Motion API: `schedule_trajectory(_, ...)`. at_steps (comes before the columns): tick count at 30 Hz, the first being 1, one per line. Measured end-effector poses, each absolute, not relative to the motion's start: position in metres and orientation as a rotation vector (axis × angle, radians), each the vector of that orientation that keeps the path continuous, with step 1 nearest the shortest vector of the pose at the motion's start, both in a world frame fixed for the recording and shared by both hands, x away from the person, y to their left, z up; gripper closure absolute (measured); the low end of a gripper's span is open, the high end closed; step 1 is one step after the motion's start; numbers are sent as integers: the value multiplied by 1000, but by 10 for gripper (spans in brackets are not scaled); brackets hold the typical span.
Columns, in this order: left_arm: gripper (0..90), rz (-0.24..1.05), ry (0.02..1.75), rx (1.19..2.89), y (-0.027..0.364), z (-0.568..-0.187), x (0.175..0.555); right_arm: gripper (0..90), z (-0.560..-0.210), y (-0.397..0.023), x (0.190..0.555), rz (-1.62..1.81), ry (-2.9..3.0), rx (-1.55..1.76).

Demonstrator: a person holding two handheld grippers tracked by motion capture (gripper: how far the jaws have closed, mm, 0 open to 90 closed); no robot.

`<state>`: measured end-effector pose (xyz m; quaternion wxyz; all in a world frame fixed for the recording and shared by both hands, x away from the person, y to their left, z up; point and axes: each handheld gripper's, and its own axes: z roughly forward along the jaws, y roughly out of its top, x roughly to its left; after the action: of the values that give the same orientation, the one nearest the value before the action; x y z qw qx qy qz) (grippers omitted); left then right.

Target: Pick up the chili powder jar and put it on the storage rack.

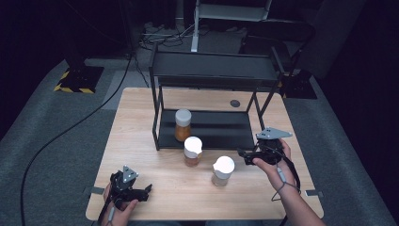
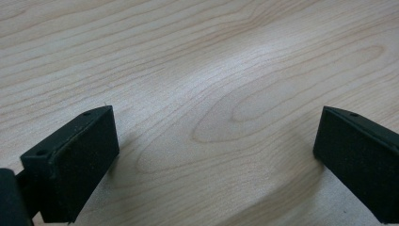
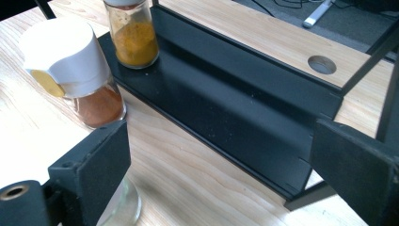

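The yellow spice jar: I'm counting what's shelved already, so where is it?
In the high view, the yellow spice jar stands at the left end of the black rack's bottom shelf, just behind the red spice jar on the table.

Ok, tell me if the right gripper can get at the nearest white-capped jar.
Probably yes: the right gripper is open, the jar stands just beside it on the table, and nothing lies between them.

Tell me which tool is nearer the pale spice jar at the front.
Right. The right tool sits just right of the pale spice jar, jaws open. The left tool rests near the table's front-left corner, well left of it.
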<state>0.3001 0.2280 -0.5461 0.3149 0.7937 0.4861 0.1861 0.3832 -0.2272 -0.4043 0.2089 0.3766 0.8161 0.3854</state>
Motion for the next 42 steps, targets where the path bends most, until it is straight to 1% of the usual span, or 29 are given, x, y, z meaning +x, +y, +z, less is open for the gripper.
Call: schedule_trajectory(42, 2, 491, 1284, 2090, 228, -546, 300, 59, -391, -175, 398, 1087, 2295, 1032)
